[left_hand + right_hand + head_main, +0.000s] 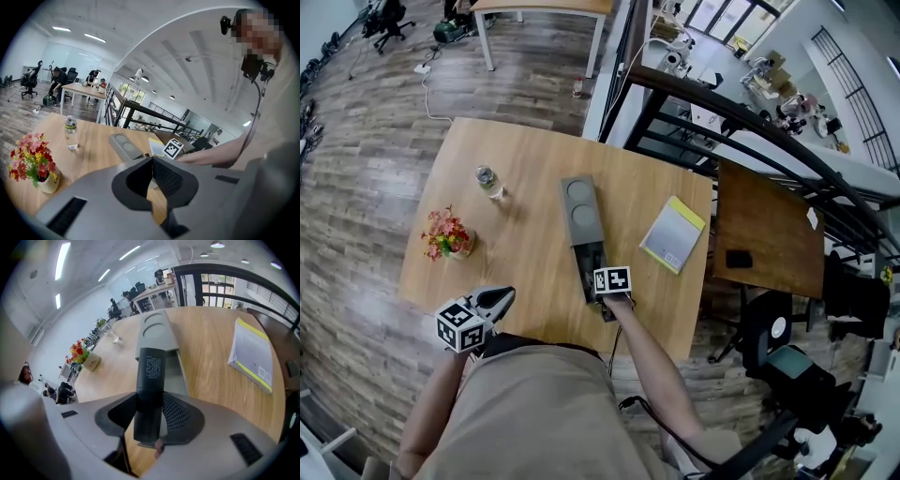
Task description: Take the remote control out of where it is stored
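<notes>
A black remote control [151, 376] stands between the jaws of my right gripper [149, 401], which is shut on its lower half. The remote hangs just above the open near end of a long grey storage case [157, 331] that lies on the wooden table. In the head view the right gripper [600, 281] is over the near end of the case [579, 211], and the remote [590, 267] shows as a dark bar there. My left gripper [508, 293] hovers at the table's front left edge, shut and empty; its tips [151, 161] meet with nothing between them.
A small water bottle [488, 181] and a pot of red flowers [447, 235] stand on the left of the table. A yellow-edged notebook [673, 234] lies to the right of the case. A darker side table [769, 230] and a black railing are further right.
</notes>
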The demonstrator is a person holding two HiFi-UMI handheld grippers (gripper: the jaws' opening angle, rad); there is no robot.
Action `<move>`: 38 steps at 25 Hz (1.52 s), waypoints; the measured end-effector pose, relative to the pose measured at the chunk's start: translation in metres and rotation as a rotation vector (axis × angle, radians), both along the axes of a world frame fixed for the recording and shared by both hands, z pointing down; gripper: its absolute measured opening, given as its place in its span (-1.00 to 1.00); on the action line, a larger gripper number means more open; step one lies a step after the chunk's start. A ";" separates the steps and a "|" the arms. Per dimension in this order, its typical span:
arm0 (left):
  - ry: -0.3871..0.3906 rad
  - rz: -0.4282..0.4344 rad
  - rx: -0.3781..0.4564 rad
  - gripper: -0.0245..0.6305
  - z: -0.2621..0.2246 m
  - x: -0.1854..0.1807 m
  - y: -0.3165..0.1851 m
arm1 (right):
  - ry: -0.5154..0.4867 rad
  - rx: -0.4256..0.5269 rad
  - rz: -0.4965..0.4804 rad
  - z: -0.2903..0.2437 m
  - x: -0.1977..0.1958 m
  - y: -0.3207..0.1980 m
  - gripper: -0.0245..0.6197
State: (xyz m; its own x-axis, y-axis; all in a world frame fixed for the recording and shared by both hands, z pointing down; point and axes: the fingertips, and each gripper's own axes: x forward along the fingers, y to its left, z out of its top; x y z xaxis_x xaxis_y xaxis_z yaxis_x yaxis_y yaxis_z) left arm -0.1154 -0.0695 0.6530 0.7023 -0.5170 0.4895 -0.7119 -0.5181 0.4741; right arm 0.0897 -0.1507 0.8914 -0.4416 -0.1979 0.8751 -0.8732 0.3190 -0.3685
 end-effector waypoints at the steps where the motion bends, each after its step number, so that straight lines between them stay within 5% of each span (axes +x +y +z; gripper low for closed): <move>1: 0.001 -0.002 0.004 -0.93 -0.001 0.001 0.000 | -0.024 0.011 0.014 -0.010 -0.001 0.000 -0.36; 18: 0.083 -0.151 0.081 -0.93 -0.019 -0.002 -0.017 | -0.376 0.245 0.060 -0.179 -0.023 -0.014 -0.36; 30: 0.134 -0.140 0.168 -0.93 -0.042 -0.018 -0.039 | -0.416 0.413 0.127 -0.265 -0.013 -0.008 -0.36; 38: 0.079 -0.065 0.140 -0.93 -0.024 -0.067 -0.030 | -0.345 0.402 0.067 -0.249 -0.084 0.011 -0.36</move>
State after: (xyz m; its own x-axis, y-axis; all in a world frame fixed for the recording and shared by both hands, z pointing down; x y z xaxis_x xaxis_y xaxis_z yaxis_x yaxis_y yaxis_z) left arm -0.1821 -0.0998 0.6291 0.6982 -0.6221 0.3543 -0.7097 -0.5368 0.4562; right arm 0.0059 -0.1400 0.6421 -0.6648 -0.5253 0.5311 -0.7465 0.4414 -0.4979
